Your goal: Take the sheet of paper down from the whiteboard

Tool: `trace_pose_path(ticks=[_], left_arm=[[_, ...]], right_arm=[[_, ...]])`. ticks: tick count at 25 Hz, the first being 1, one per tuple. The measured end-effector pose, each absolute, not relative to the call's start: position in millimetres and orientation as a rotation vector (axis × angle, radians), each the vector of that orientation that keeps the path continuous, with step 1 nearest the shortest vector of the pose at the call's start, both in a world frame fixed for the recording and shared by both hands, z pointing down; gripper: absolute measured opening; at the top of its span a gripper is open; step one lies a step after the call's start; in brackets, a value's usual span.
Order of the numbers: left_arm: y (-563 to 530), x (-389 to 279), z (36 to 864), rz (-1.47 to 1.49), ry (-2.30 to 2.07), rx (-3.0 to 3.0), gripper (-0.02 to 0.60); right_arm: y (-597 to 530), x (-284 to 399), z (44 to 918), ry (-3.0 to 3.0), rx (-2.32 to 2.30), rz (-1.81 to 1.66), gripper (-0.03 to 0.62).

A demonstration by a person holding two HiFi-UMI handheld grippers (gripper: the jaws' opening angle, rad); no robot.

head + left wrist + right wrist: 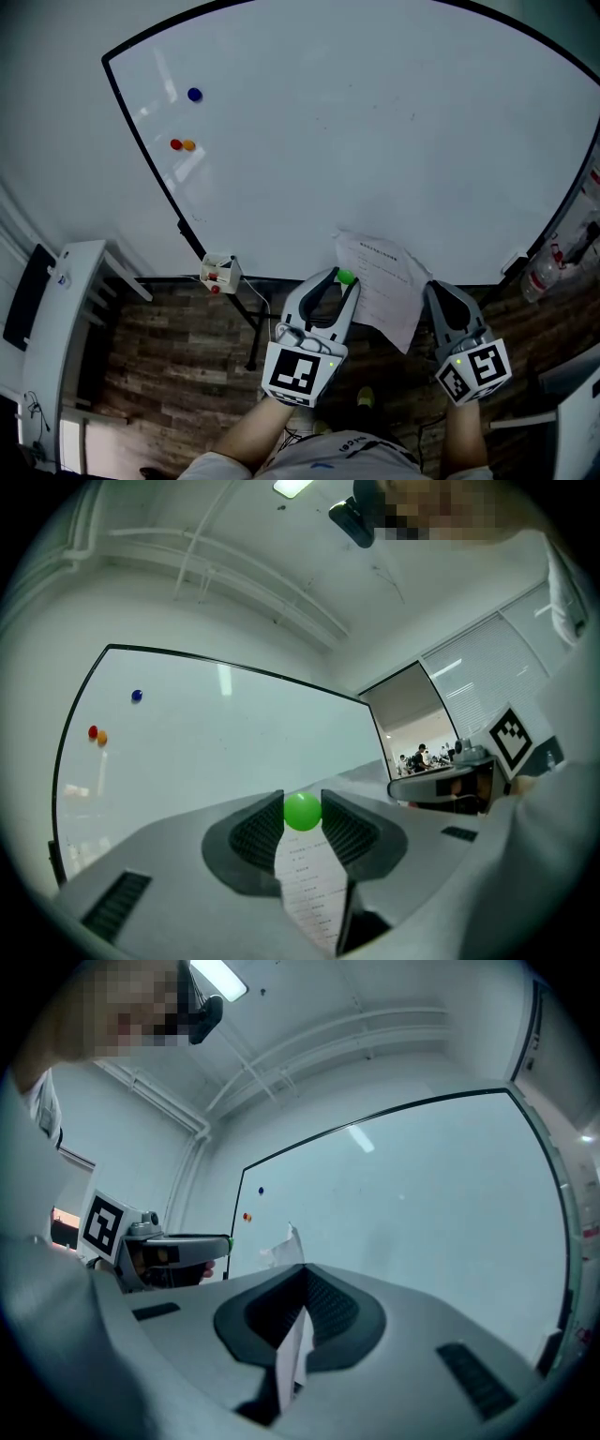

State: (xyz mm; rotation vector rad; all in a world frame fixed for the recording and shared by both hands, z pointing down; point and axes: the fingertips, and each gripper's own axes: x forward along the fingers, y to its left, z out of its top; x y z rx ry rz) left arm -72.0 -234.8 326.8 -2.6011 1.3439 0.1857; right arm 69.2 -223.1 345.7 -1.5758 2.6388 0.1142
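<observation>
Left gripper [337, 278] is clenched on a green magnet [346, 277] at the whiteboard's [375, 141] bottom edge — right by the top left corner of the sheet of paper [384, 286]. Right gripper [434, 290] has its jaws pinched on the sheet's right edge. The paper hangs rumpled across that bottom edge, partly below it. Up near the board's left edge — a blue magnet [194, 94], a red magnet [175, 144] and an orange magnet [188, 145].

Left gripper [338, 279], right gripper [433, 289] — both forward, fingers [257, 832] closed.
</observation>
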Motion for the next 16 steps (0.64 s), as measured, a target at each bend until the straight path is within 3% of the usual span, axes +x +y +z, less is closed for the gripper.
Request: trace_pose_path(ticks=[16], left_arm=[[-232.9,-79.5,328.2,0.153,1.374,-2.601,0.13]], right_arm=[[-220.8,58.0,339.8,2.677,-1.558,0.141,0.012]])
